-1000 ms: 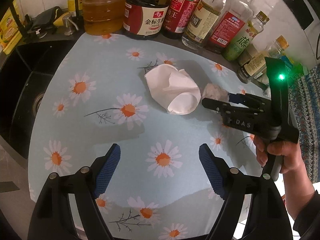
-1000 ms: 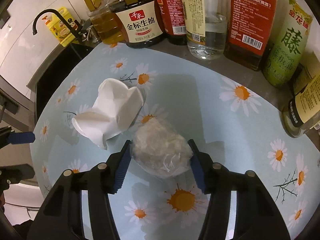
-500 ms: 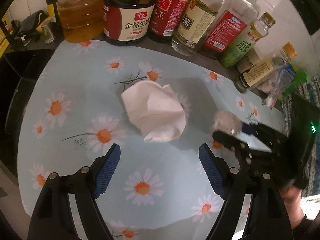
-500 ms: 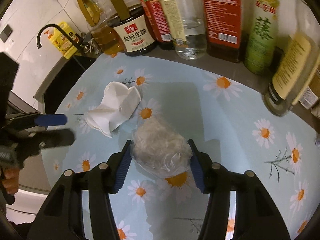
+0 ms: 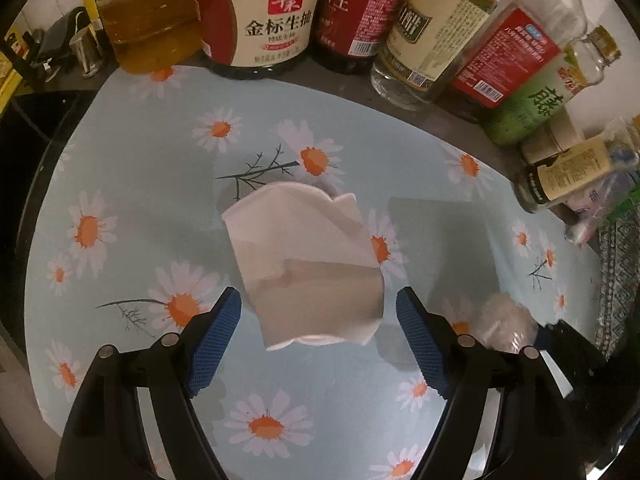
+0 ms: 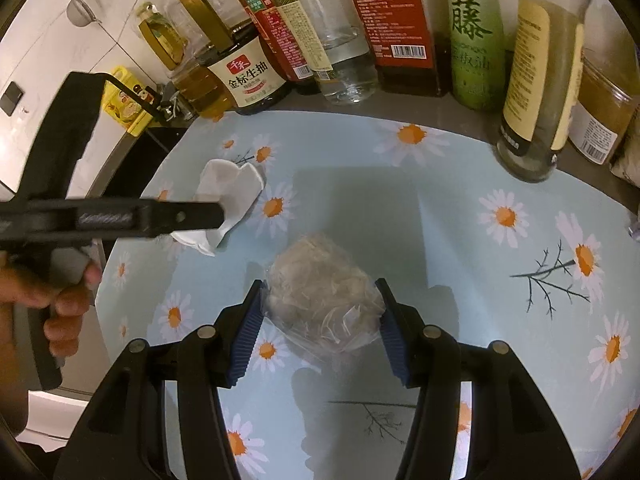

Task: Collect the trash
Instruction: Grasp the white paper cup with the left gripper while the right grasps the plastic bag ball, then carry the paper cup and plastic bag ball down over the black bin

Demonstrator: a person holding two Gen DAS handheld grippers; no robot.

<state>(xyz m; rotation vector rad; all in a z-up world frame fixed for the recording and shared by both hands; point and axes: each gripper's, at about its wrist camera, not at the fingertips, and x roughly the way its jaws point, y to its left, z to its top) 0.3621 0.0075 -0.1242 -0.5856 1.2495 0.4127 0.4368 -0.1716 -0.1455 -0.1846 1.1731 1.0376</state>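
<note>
one tissue [image 5: 308,264], one plastic wad [image 6: 324,304] — right gripper [image 6: 320,332] clamped

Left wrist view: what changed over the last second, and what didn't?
The left hand-held gripper, jaws open, moved forward to the crumpled white paper napkin, which now lies between its blue pads. The right hand-held gripper stayed clamped on the clear plastic bag of whitish scraps. Napkin unmoved on the daisy-print mat.

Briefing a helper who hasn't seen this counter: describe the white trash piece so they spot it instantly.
On the daisy-print mat before the bottle row, the crumpled white paper lies in the middle. It is opaque white, unlike the clear plastic wad in the right claw.
</note>
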